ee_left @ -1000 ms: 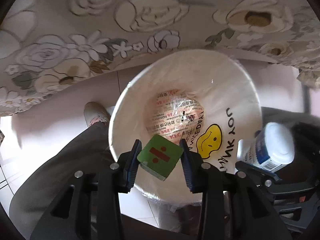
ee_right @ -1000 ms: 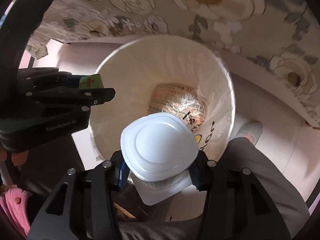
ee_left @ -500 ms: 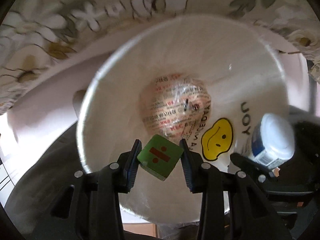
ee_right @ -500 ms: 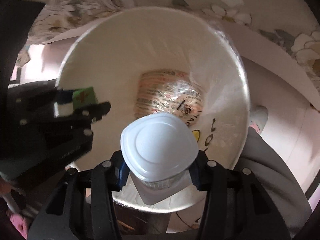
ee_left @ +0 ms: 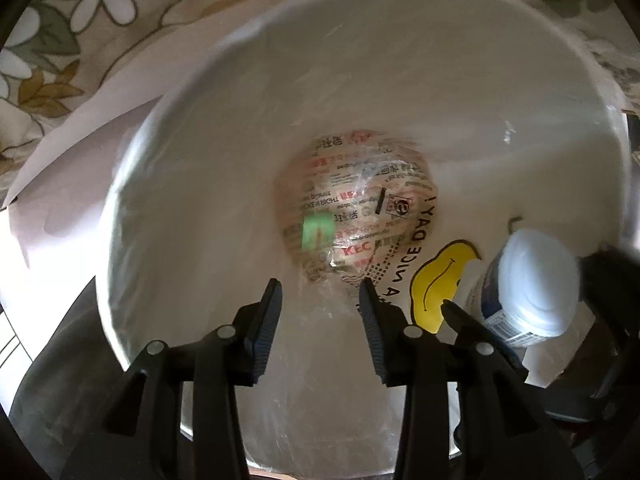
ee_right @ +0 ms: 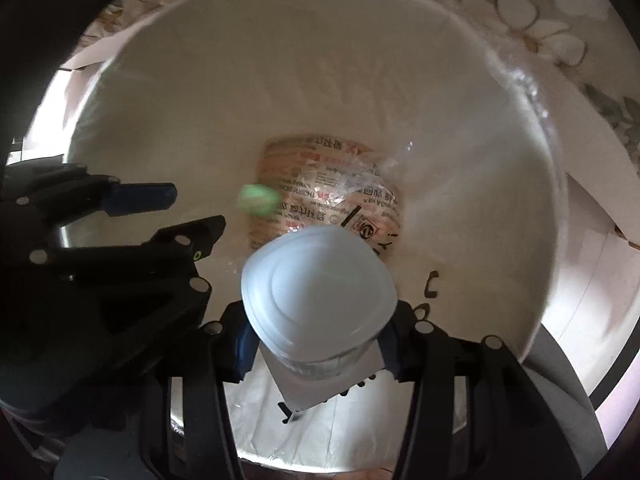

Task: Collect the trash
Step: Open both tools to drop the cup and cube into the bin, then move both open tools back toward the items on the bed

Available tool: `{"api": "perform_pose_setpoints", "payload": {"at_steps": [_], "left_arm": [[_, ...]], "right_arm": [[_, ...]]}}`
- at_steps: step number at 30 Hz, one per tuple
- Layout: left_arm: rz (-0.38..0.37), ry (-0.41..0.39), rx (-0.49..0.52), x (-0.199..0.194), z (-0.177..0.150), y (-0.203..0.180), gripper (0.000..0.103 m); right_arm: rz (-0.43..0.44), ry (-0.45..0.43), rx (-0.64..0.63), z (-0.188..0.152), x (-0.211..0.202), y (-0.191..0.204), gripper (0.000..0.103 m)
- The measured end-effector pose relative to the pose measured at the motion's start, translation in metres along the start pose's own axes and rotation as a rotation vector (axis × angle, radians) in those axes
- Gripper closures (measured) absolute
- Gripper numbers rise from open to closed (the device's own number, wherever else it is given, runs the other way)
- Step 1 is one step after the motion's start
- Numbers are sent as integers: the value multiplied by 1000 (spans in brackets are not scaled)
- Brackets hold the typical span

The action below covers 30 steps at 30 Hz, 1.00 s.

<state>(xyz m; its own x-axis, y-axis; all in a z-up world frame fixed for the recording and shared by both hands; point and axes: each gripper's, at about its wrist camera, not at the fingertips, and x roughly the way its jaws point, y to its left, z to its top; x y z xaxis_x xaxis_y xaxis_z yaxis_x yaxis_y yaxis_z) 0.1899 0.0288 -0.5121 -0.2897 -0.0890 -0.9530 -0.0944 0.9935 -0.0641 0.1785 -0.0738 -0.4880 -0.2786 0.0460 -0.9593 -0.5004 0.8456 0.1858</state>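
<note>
The green cube (ee_left: 317,231), clamped in the left gripper (ee_left: 318,294) half a second ago, has left it and shows blurred inside the lined bin (ee_left: 168,184), over the printed wrapper (ee_left: 360,204) at the bottom. The left jaws stand spread and bare. The right gripper (ee_right: 318,334) clamps the white-lidded container (ee_right: 318,292) above the bin's near rim, beside the flowered cloth (ee_left: 80,20).
</note>
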Motion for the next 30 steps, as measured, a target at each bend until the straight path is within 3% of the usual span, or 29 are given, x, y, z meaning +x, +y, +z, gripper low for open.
{"api": "perform_pose_setpoints", "payload": {"at_steps": [1,6,19,30], "left_arm": [[-3,4,-7,1,1,1,49],[-54,-1,-30,-6,-1,1,37],[-12,-53,-53,-30,-13,11,37],[-42,-147,-112,-85,-43,34,37]], "right_arm": [[3,11,5,0,2,0,50],[-1,-3,-7,-1,-3,3,39],[-45,-53,-45,-10,-20,9,39],[-61,-129,-54,-46,-81,6,39]]}}
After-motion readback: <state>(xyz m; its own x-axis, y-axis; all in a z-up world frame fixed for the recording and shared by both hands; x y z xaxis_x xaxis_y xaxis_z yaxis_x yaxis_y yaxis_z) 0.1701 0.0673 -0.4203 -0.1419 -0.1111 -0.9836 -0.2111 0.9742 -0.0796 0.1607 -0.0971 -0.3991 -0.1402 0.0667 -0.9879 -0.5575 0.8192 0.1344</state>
